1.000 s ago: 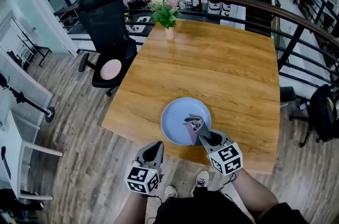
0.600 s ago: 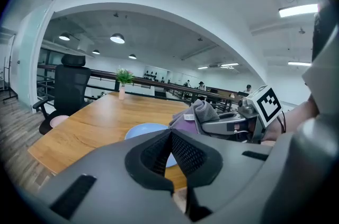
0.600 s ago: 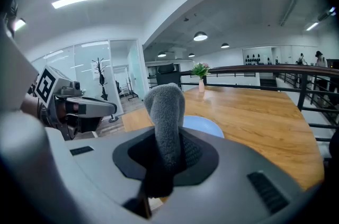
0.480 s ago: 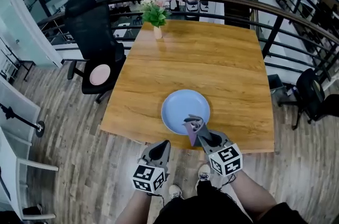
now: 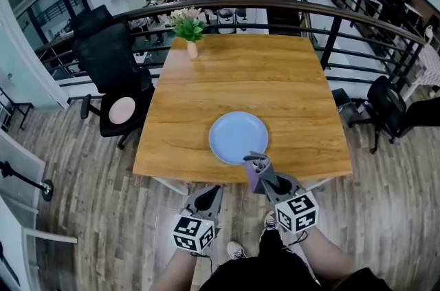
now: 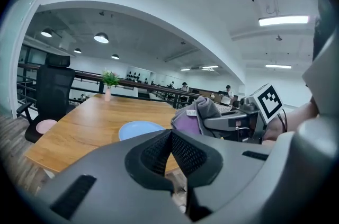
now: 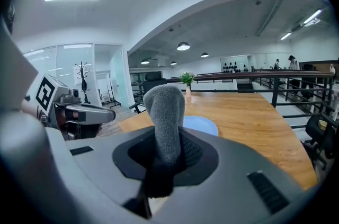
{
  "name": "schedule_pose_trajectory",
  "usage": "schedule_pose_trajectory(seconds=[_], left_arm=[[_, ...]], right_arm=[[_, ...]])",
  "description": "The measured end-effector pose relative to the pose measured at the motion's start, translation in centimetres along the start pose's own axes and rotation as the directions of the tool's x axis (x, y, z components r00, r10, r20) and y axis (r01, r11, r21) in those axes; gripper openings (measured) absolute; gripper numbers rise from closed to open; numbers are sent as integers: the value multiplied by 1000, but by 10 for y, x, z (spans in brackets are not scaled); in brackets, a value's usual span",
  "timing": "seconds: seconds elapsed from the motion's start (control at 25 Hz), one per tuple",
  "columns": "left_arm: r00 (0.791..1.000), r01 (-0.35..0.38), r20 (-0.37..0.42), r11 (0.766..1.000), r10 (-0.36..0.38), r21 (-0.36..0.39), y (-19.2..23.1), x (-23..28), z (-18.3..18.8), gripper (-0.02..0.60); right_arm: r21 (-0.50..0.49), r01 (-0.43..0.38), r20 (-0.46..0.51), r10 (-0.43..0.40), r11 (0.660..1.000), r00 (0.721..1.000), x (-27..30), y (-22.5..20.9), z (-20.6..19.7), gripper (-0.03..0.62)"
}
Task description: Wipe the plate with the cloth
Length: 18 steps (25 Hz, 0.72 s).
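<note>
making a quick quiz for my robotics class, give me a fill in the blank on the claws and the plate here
1. The right claw is shut on the ___.
2. The left claw is shut and holds ___.
3. The plate on the wooden table is ___ in colour.
Missing words: cloth; nothing; blue.

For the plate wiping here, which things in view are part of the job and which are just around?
Job: plate, cloth, right tool gripping the cloth.
Just around: left tool (shut, empty), potted plant, black office chair.
</note>
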<state>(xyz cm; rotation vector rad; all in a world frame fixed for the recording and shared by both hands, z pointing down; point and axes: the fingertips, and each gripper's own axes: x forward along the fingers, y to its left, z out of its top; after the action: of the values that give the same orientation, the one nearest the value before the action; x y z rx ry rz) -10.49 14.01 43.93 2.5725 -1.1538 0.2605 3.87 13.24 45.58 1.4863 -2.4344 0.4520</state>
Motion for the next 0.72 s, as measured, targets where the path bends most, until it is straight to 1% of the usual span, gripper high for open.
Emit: schedule_pose_trajectory(seconds=[0.32, 0.72], left_arm=[[999, 41, 24, 999, -41, -6, -14, -28, -11, 18], [999, 46, 20, 999, -46, -15, -19, -39, -21, 18]], right_arm=[[18, 57, 10, -57, 998, 998, -35, 20, -20, 72], [27, 64, 8, -64, 998, 998, -45, 30, -31, 71]])
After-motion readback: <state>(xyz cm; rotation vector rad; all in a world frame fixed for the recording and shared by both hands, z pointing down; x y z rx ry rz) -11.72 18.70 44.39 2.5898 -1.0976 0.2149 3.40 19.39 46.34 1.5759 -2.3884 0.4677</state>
